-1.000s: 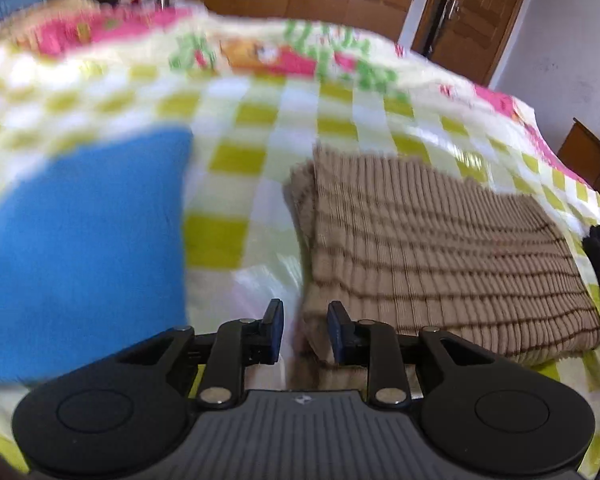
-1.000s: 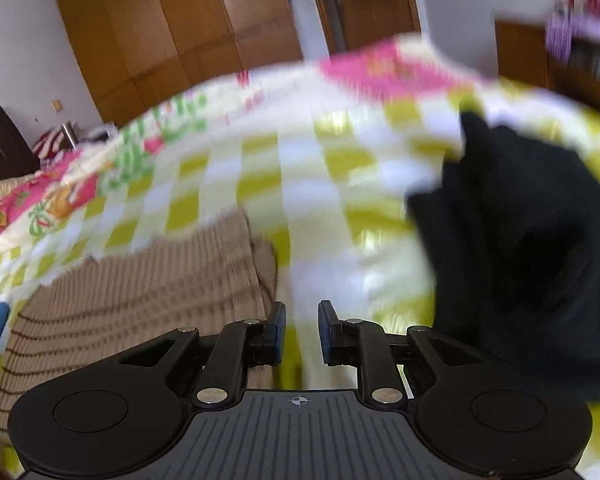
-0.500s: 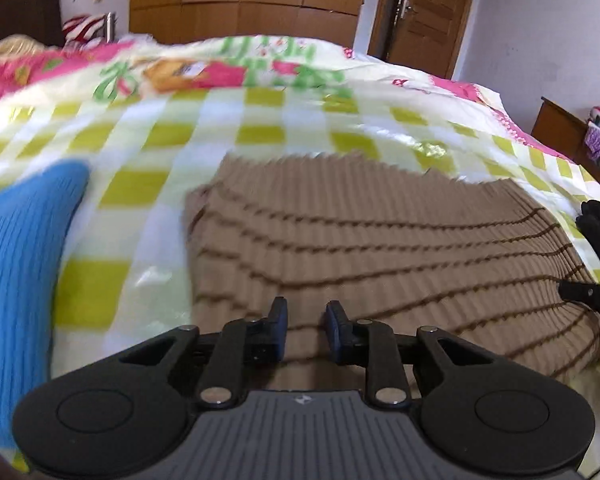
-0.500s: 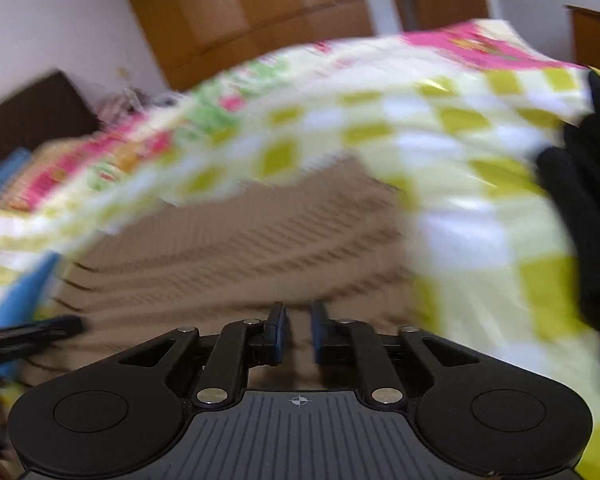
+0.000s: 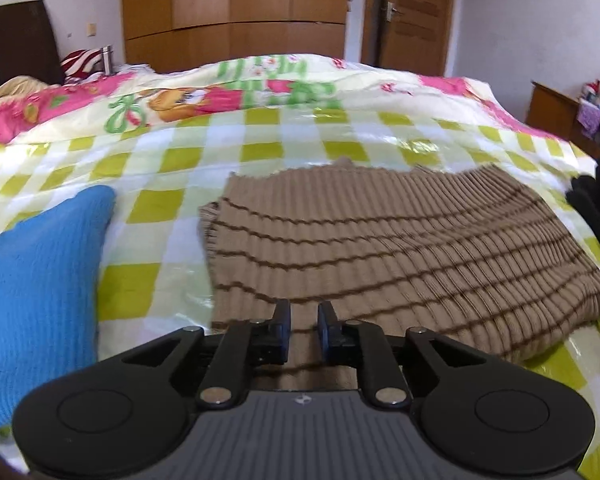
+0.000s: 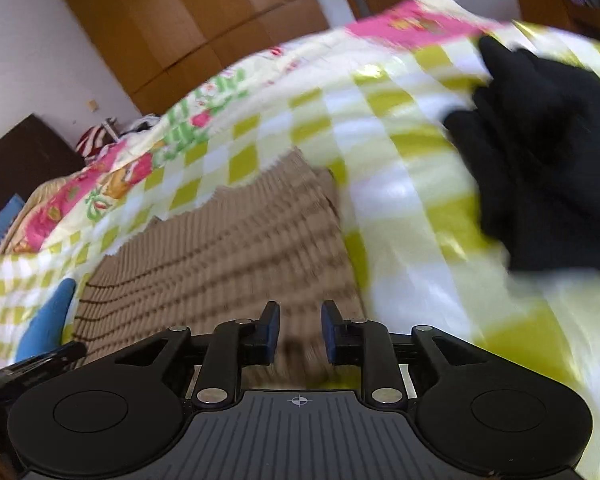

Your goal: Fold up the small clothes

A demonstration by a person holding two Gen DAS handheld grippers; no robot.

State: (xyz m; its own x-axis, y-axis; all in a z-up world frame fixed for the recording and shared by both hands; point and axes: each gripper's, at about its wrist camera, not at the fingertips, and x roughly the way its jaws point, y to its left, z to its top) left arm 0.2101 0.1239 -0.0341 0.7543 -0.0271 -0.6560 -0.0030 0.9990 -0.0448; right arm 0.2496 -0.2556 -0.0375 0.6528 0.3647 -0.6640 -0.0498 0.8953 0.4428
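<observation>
A folded brown ribbed sweater (image 5: 400, 252) with dark stripes lies on the checked bed cover (image 5: 260, 152). My left gripper (image 5: 304, 316) hovers over the sweater's near left edge. Its jaws are closing to a narrow gap, fabric shows below them, and the pads are not pressing on it. My right gripper (image 6: 300, 316) hangs over the near right part of the sweater (image 6: 228, 248). Its jaws are opening with nothing between them. The view there is blurred.
A blue knit garment (image 5: 32, 280) lies left of the sweater and shows as a sliver (image 6: 48, 320) in the right wrist view. A black garment (image 6: 540, 152) lies to the right. Wooden wardrobe (image 5: 236, 12) and door stand behind the bed.
The left gripper shifted right from the blue garment onto the sweater, its gap narrowing. The right gripper swung left from the black garment to the sweater; its jaws narrowed, then widened.
</observation>
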